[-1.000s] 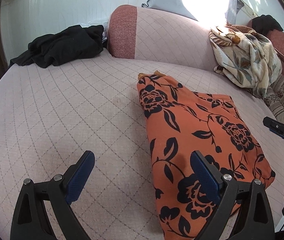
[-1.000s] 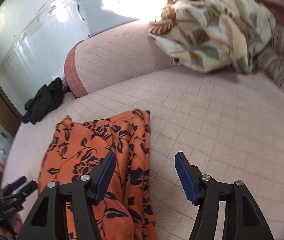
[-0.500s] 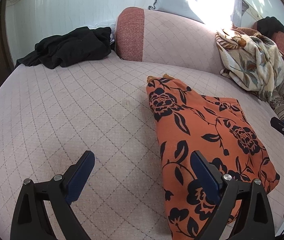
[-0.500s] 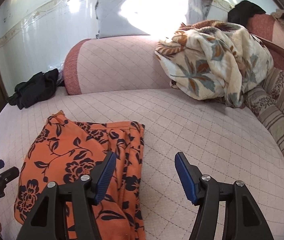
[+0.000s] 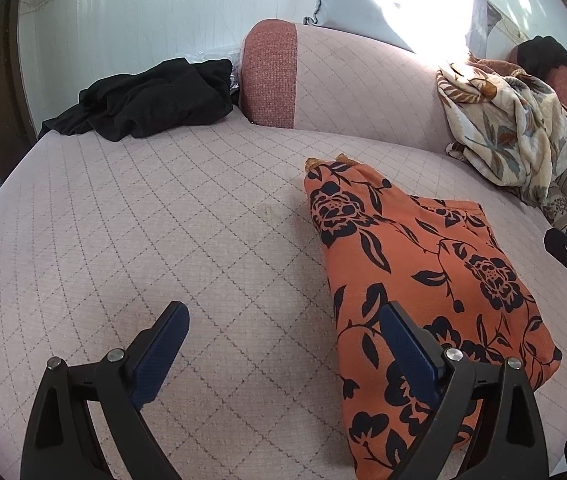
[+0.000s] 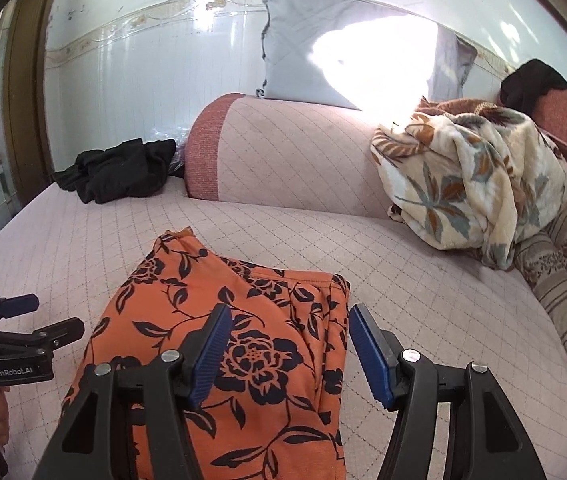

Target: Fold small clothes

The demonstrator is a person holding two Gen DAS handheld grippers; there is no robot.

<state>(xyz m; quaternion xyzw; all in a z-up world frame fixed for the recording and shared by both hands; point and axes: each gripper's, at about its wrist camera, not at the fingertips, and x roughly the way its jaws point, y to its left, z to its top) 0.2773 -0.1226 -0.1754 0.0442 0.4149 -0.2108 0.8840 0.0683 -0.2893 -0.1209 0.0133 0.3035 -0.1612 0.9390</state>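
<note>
Both claws, left (image 5: 283, 344) and right (image 6: 287, 344), hang released over the sofa (image 5: 163, 240), where our orange garment (image 6: 243, 340) lies folded, so we should pinch its near edge evenly before folding again

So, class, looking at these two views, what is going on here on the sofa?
A person holds a gripper in each hand over a pink quilted sofa seat. An orange garment with black flowers lies folded on the seat. The left gripper and the right gripper both hang open above it, holding nothing. A crumpled black garment waits at the far end, and a cream floral blanket lies heaped against the backrest.
</note>
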